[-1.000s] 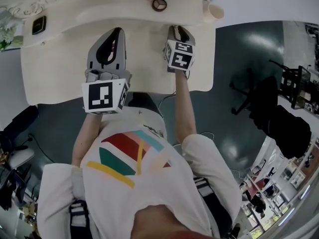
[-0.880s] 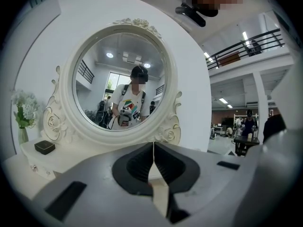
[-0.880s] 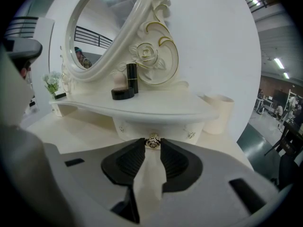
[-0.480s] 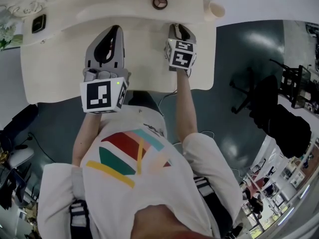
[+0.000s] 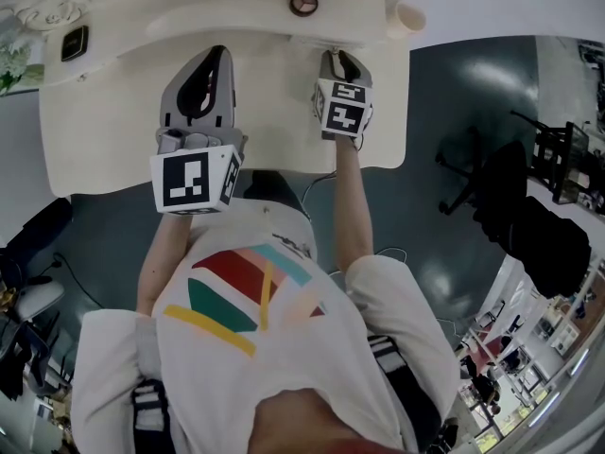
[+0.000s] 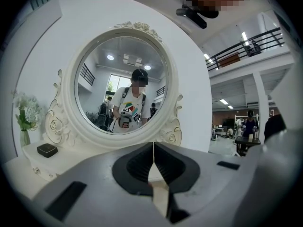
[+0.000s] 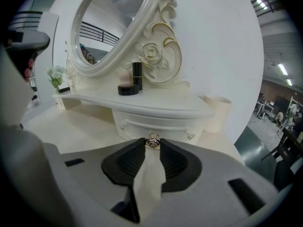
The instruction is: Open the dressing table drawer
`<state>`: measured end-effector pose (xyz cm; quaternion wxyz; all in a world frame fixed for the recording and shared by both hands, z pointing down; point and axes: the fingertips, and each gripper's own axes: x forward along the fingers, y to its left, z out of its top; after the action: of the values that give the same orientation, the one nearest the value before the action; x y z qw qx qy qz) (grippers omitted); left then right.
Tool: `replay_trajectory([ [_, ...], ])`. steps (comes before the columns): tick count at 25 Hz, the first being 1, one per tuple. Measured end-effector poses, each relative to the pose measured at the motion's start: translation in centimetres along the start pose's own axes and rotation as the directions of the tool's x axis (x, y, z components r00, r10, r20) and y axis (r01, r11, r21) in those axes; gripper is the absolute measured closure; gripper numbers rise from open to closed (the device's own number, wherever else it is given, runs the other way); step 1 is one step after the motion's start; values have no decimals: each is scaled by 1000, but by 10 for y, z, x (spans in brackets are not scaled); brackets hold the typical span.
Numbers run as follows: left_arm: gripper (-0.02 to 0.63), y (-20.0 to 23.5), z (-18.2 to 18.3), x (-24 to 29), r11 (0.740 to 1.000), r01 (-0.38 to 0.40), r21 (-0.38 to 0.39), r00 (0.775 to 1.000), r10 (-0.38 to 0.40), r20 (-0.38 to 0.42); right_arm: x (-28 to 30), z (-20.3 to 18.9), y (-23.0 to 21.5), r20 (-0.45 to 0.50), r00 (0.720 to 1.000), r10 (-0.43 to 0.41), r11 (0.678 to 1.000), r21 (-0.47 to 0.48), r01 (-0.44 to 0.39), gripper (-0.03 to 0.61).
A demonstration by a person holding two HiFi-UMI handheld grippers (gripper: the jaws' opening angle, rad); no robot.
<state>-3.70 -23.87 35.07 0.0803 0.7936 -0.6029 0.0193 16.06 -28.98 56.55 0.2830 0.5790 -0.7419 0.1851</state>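
The cream dressing table [image 5: 104,121] fills the top of the head view. Its small drawer [image 7: 165,125] sits under the raised shelf, with a round gold knob [image 7: 152,141] at the front. My right gripper [image 7: 152,145] points down at the drawer, and its two dark pads close on either side of the knob. In the head view the right gripper [image 5: 337,57] reaches the shelf's front edge. My left gripper [image 5: 219,57] hovers over the tabletop to the left, jaws together and empty. It faces the oval mirror [image 6: 120,84], with the left gripper's tips [image 6: 153,144] touching.
On the shelf stand a black tube [image 7: 137,75], a black round compact [image 7: 128,90] and a cream cup [image 7: 217,112]. A small black box [image 5: 74,45] and white flowers [image 6: 26,115] are at the left end. A dark office chair [image 5: 492,192] stands on the floor at right.
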Motion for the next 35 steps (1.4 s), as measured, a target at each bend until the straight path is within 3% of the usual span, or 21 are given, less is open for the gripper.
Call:
replay_trajectory([
  [35,606,-5,11,-11,998,54,23,998,-55,31,-40,-36,18,-34,999,3,1000,27,-2,494],
])
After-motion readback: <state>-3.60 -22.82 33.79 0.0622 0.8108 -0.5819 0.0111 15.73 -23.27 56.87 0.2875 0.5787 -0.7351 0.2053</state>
